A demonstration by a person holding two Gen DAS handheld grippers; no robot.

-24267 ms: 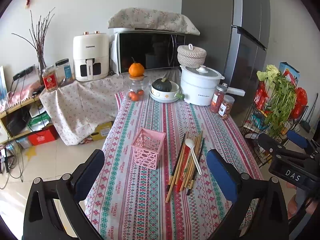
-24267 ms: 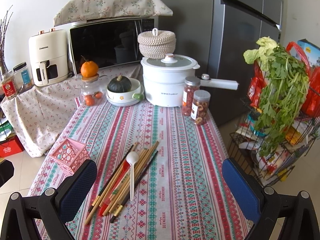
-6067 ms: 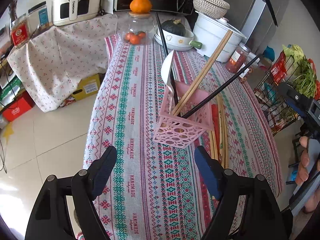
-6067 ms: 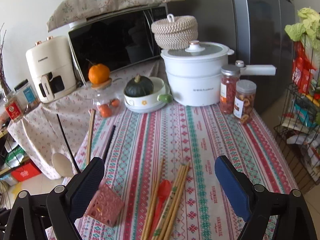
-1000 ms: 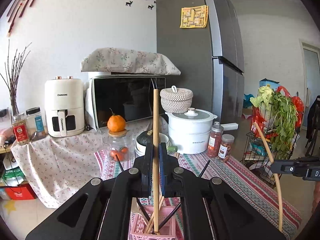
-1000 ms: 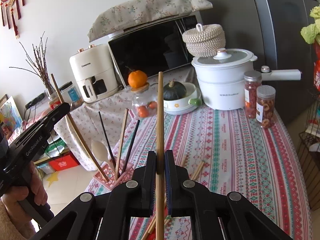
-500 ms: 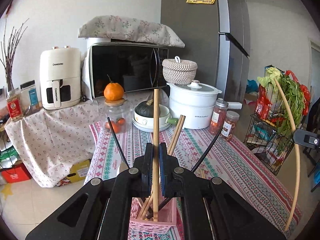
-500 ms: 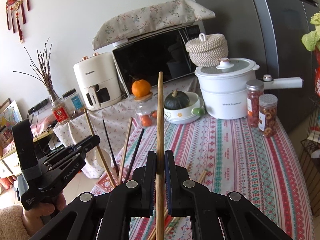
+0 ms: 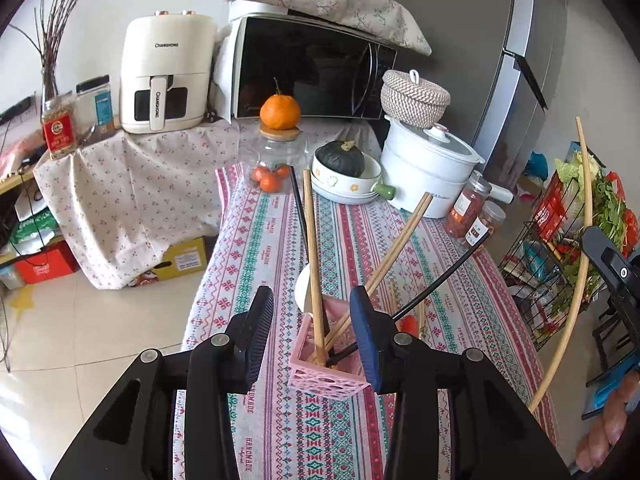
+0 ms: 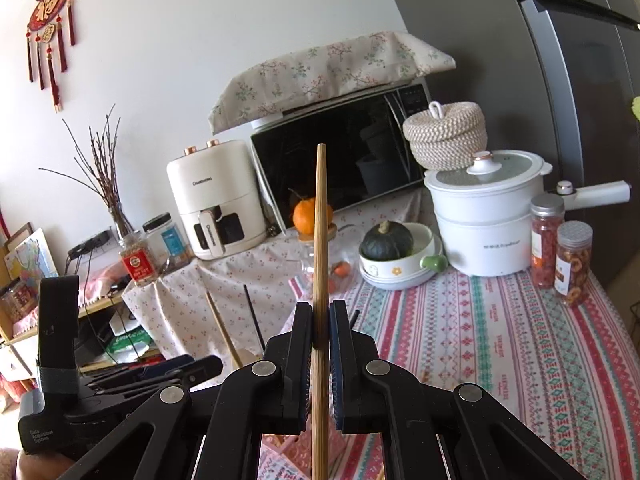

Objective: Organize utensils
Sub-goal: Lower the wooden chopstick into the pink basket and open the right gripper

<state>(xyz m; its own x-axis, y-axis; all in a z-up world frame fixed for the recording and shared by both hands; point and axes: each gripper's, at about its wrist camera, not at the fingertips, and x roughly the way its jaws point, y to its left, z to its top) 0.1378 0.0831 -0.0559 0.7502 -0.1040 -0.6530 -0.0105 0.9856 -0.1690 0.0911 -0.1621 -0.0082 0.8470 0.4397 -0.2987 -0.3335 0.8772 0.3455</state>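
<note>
A pink basket [image 9: 327, 376] stands on the striped tablecloth [image 9: 276, 240] and holds several wooden and black chopsticks and a white spoon [image 9: 301, 292]. My left gripper [image 9: 312, 320] is open just above the basket; a wooden chopstick [image 9: 312, 248] stands free in the basket between its jaws. More chopsticks and a red spoon [image 9: 408, 322] lie on the cloth behind the basket. My right gripper [image 10: 320, 320] is shut on a wooden chopstick [image 10: 320, 220], held upright to the right of the basket; this chopstick also shows in the left wrist view [image 9: 576, 272].
At the table's far end stand a glass jar [image 9: 276, 160] with an orange on top, a bowl with a squash [image 9: 344, 168], a white pot [image 9: 428, 172] and two spice jars [image 9: 472, 212]. A wire rack of vegetables [image 9: 568, 240] is right; floor is left.
My left gripper has opened and let go of its chopstick, which now stands in the basket. The left view has tilted down. My right gripper still holds its chopstick upright.
</note>
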